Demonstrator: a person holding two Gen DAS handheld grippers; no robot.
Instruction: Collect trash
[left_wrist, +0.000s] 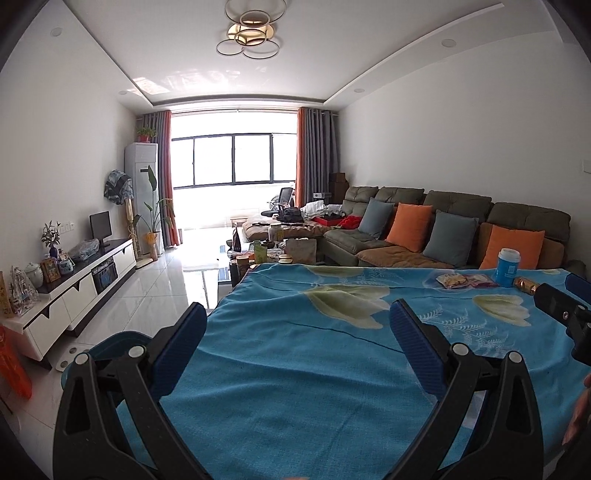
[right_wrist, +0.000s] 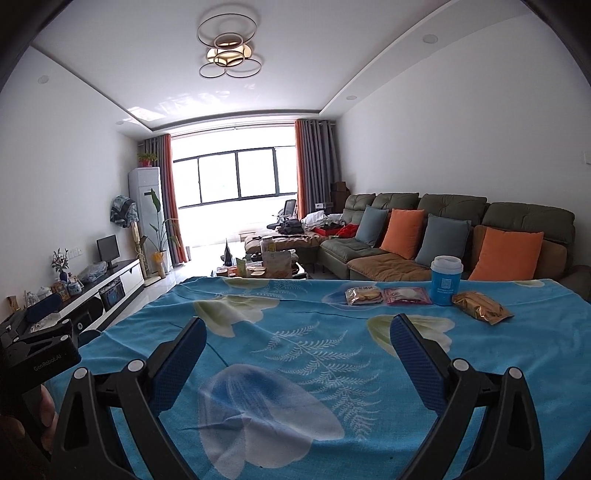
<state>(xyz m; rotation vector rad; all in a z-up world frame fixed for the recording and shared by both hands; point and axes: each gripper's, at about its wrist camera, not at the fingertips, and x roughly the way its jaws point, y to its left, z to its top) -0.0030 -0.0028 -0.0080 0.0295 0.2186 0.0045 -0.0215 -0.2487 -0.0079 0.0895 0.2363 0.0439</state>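
Both grippers' fingers (right_wrist: 183, 365) spread wide, empty; gold wrapper (right_wrist: 482, 307) on surface (right_wrist: 295, 354) looks light, crinkly, best pinched mid-body.

Before you, a table under a blue floral cloth (right_wrist: 295, 332), at its far right a row, yellow packet (right_wrist: 364, 296), red packet (right_wrist: 406, 295), blue cup (right_wrist: 446, 281) upright, gold packet (right_wrist: 481, 312) just right of it

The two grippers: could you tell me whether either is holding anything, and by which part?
Nothing is held: the left gripper and right gripper are both open above the blue cloth.
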